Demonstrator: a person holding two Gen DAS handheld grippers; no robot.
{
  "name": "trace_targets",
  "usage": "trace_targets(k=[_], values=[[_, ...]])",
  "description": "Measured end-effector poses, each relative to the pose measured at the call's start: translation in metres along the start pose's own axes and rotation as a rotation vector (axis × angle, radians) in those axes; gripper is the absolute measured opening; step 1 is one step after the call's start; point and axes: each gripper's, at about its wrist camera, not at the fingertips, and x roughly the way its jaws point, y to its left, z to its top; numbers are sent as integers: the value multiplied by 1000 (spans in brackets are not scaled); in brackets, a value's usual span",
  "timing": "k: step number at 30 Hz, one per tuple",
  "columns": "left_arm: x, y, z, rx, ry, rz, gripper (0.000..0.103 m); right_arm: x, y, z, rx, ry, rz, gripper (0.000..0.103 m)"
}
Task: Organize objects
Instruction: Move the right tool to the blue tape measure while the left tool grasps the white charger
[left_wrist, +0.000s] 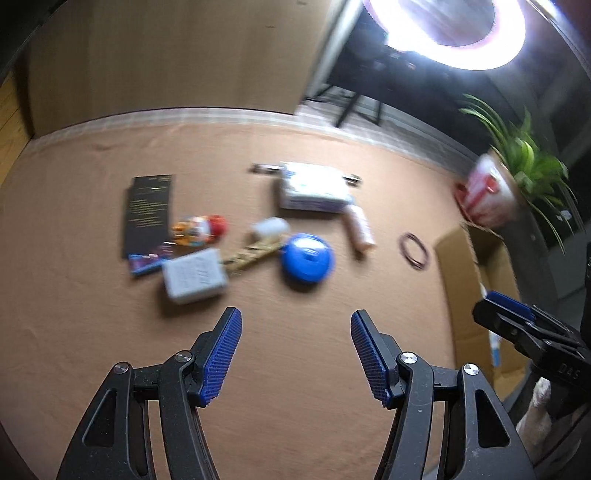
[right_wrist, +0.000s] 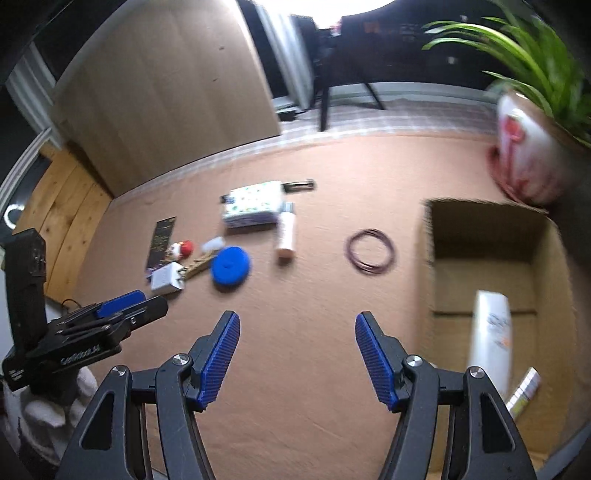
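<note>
1. Loose objects lie in a cluster on the bench (left_wrist: 295, 369), which has a tan cloth over it. I see a blue round disc (left_wrist: 307, 258), a grey box-shaped adapter (left_wrist: 194, 276) and a small red-and-white toy figure (left_wrist: 201, 227). There is also a black card (left_wrist: 147, 214), a white packet (left_wrist: 314, 186) and a pale tube (left_wrist: 358, 225). The view is blurred; finer detail I cannot read.
2. A dark wire ring (right_wrist: 370, 251) lies alone on the cloth, between the cluster and the cardboard box (right_wrist: 428, 236).
3. The box sits open at the right edge of the bench. Inside it, a white bottle (right_wrist: 491, 332) lies lengthwise, with a smaller striped item (right_wrist: 524, 391) just beside it.
4. My left tongs (left_wrist: 296, 354) stand apart, nothing between the blue pads, hanging above bare cloth near the adapter and disc.
5. My right tongs (right_wrist: 297, 356) are likewise parted and empty, over bare cloth between the disc and the box.
6. Each rig shows in the other's view: the right one at the left camera's right edge, the left one at the right camera's left edge, with a white glove (right_wrist: 48, 406) under it.
7. Outward: a potted plant (right_wrist: 524, 155) in a red-and-white pot sits beyond the box. A ring light (left_wrist: 443, 33) glares above.
</note>
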Motion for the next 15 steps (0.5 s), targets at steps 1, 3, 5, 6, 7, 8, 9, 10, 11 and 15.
trace_targets(k=[1,3,5,6,7,8,9,10,11,15], values=[[1,9,3,-17,-2,9,65,4,4,4,-2,6,15,61],[3,26,9,-41,-2,27,65,14,10,13,3,26,50,61],[6,37,14,-61,-3,41,65,25,16,21,5,47,81,61],[7,43,17,-70,-2,45,65,31,19,25,9,60,88,61],[9,48,20,-77,0,50,65,36,22,28,9,71,94,61],[10,53,22,-81,2,52,64,42,25,31,4,80,100,61],[11,57,24,-85,3,52,64,48,29,35,-3,89,100,61],[13,61,27,-88,4,55,63,53,32,37,-8,97,99,61],[15,63,29,-89,5,57,62,59,36,40,-15,105,98,60],[22,69,36,-95,12,58,57,81,44,50,-11,134,105,55]])
